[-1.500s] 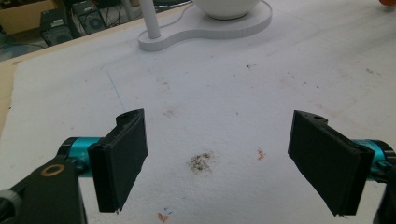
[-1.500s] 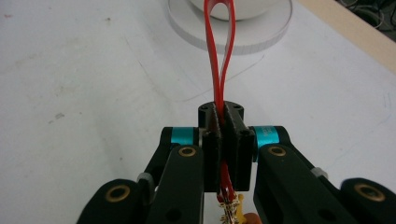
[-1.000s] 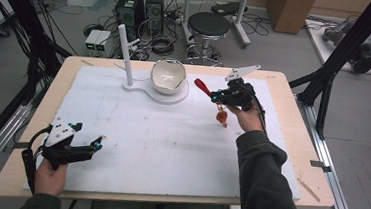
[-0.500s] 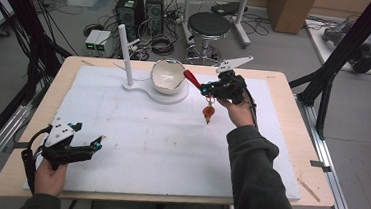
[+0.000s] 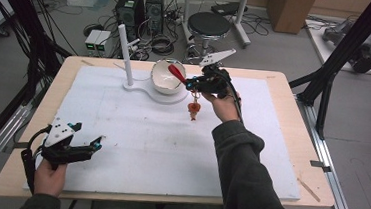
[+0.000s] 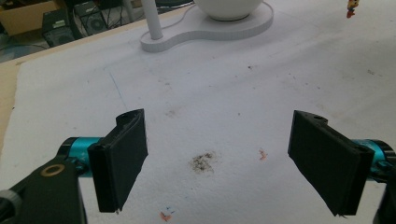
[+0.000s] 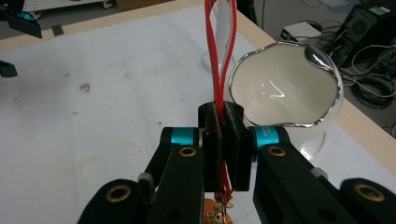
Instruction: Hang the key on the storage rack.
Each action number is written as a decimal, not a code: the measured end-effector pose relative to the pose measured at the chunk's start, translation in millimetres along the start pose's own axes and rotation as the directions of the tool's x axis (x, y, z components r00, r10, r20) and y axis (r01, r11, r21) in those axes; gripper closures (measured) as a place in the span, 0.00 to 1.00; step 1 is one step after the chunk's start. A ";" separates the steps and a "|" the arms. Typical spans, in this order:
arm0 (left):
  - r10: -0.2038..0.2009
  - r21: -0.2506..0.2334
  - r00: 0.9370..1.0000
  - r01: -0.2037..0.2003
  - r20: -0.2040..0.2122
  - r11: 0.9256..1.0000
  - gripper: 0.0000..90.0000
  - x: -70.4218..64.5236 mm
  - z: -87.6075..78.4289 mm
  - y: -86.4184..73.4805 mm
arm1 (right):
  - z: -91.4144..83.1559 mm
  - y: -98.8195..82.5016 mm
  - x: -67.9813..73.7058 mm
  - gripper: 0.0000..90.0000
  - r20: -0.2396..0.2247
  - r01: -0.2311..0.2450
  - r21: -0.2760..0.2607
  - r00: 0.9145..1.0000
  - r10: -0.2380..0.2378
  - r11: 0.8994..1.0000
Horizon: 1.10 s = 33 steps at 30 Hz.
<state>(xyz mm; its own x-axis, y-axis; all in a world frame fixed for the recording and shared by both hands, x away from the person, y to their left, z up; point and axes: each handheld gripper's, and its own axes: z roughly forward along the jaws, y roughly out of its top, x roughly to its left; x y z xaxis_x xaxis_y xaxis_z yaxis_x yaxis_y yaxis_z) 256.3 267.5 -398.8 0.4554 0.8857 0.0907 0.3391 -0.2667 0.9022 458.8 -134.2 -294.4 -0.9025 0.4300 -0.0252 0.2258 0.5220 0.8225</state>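
We see a light wooden table [image 5: 291, 138] with a big white foam mat [image 5: 170, 148] covering most of it. At 12 o'clock on the mat sits a white flat stand with an upright white post [image 5: 125, 54], and on that stand a white round bowl with a shiny wavy rim [image 5: 165, 80]; in the right gripper view the bowl [image 7: 280, 93] lies at 2 o'clock of the jaws.

The right gripper [image 5: 195, 83], held in the person's right hand [image 5: 226, 105] in a dark sleeve, is at 3 o'clock of the bowl, just beside its rim. Its jaws are clenched on a red looped strap [image 7: 218, 60]; in the high view the loop's red end [image 5: 176, 72] pokes over the bowl. A small orange charm [image 5: 193, 108] hangs from the strap below the gripper, above the mat at 5 o'clock of the bowl.

The left gripper [image 5: 97, 144] rests at 8 o'clock on the mat in the left hand [image 5: 50, 176]. Its jaws stand wide apart, released, nothing between them; we see only stained mat [image 6: 203, 161] there.
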 end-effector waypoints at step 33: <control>0.008 -0.002 1.000 -0.008 -0.001 1.000 0.22 0.6 -0.8 0.4 | 75.7 51.7 21.3 0.96 0.003 0.006 0.006 1.000 -0.006 1.000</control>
<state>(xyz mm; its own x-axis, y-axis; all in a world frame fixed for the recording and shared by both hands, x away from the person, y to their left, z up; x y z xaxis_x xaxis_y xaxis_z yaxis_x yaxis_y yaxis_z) 256.1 268.2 -398.1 0.4573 0.8839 0.0980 0.3343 -0.2729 0.9021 479.0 -42.3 -295.4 -0.9027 0.4292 -0.0317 0.2226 0.5287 0.8191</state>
